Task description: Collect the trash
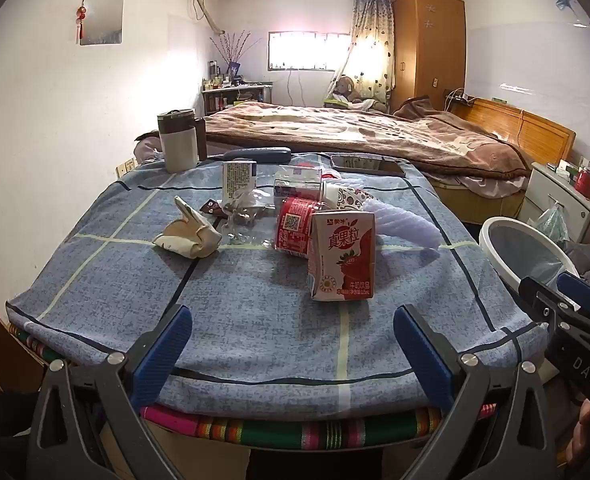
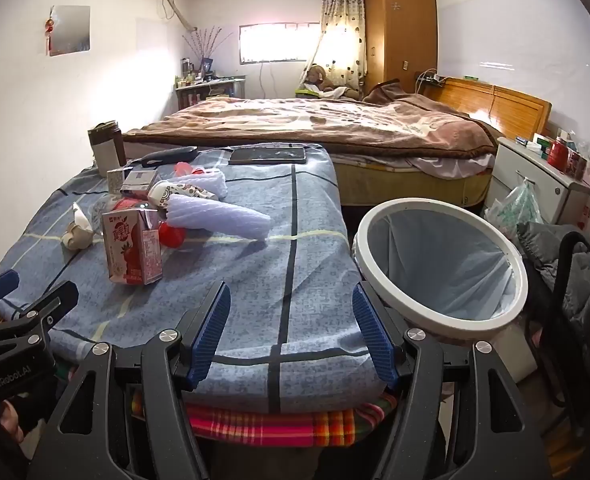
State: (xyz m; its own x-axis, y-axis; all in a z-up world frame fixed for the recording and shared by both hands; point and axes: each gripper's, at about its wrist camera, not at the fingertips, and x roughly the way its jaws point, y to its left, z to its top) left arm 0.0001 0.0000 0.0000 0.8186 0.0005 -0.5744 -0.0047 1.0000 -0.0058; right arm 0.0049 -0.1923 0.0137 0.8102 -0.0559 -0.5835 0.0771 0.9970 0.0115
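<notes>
Trash clustered mid-table on blue checked cloth (image 1: 255,300): strawberry milk carton (image 1: 341,254) upright and nearest, red can (image 1: 295,226) just behind, crumpled paper (image 1: 189,232) to left, white foam sleeve (image 2: 219,216) to right. White-rimmed bin (image 2: 441,264) beside table's right edge. Left gripper (image 1: 293,346) and right gripper (image 2: 291,334) both spread wide, empty, at near edge.

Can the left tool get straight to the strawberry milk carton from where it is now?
Probably yes. The left tool is open and empty at the table's near edge, and only bare blue cloth lies between it and the strawberry milk carton. The red can sits close behind the carton, so grip carefully.
</notes>
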